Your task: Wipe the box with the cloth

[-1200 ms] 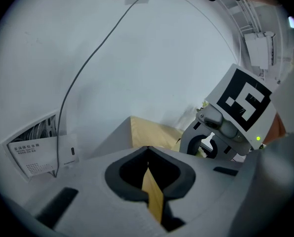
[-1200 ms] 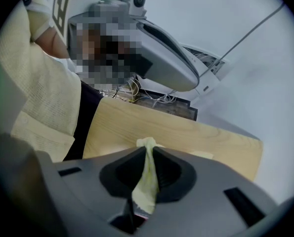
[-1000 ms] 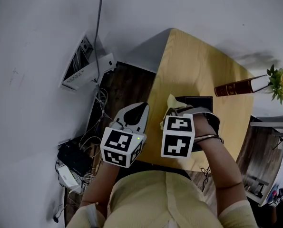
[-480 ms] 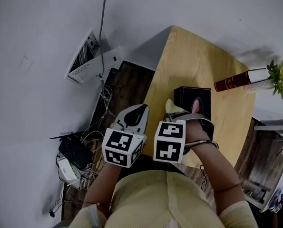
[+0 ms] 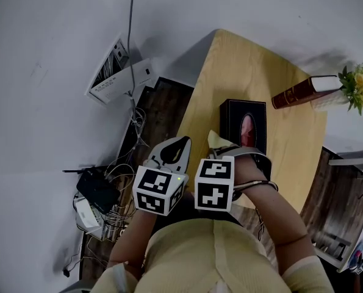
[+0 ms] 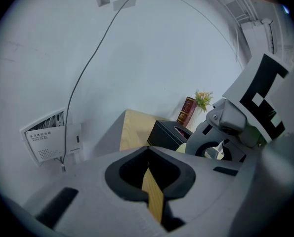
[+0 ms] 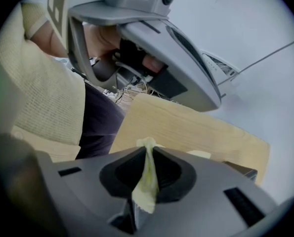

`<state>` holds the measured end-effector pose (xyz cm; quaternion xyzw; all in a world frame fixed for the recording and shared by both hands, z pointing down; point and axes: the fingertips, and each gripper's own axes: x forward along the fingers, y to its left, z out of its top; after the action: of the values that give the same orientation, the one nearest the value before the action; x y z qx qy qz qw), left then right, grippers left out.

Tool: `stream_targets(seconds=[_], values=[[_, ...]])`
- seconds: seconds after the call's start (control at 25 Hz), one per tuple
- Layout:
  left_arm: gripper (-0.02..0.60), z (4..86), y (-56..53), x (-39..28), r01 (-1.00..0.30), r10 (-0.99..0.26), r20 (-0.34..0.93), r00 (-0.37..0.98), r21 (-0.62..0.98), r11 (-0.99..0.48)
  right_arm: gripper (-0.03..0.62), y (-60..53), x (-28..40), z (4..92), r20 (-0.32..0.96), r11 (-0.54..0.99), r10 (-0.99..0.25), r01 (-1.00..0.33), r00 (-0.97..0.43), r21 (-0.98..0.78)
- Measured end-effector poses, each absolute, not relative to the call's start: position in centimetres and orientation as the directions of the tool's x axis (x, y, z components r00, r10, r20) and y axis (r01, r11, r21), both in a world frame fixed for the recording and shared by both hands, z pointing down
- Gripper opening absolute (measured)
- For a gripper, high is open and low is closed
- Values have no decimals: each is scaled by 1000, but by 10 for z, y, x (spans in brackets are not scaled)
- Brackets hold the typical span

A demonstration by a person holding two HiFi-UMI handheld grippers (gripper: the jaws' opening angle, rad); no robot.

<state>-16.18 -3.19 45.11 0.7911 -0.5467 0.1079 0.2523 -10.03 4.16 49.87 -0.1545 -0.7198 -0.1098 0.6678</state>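
A black box (image 5: 243, 126) with an oval opening on top stands on the wooden table (image 5: 248, 72). Just in front of it, near the table's near edge, my right gripper (image 5: 225, 152) points down and is shut on a pale yellow cloth (image 5: 216, 140). In the right gripper view the cloth (image 7: 147, 177) is pinched between the jaws, with a corner of the box (image 7: 243, 171) at the right. My left gripper (image 5: 176, 144) is shut on nothing and hovers off the table's left edge. Through it I see the box (image 6: 166, 132) ahead.
A brown book (image 5: 297, 92) and a small potted plant (image 5: 357, 87) sit at the table's far right. A white wall unit (image 5: 117, 78) hangs at the left, and a black device (image 5: 96, 191) lies among cables on the dark floor.
My right gripper has drawn back with the cloth off the box toward the table's near edge, so the box top shows. My left gripper has shifted a little alongside it.
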Motion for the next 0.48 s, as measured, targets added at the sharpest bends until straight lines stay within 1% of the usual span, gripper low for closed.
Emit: stream_targets(seconds=[0.48], values=[[16, 446, -14, -146, -928, -812, 458, 363, 254, -272, 55, 71, -90, 492, 985, 928, 122, 367, -124, -69]])
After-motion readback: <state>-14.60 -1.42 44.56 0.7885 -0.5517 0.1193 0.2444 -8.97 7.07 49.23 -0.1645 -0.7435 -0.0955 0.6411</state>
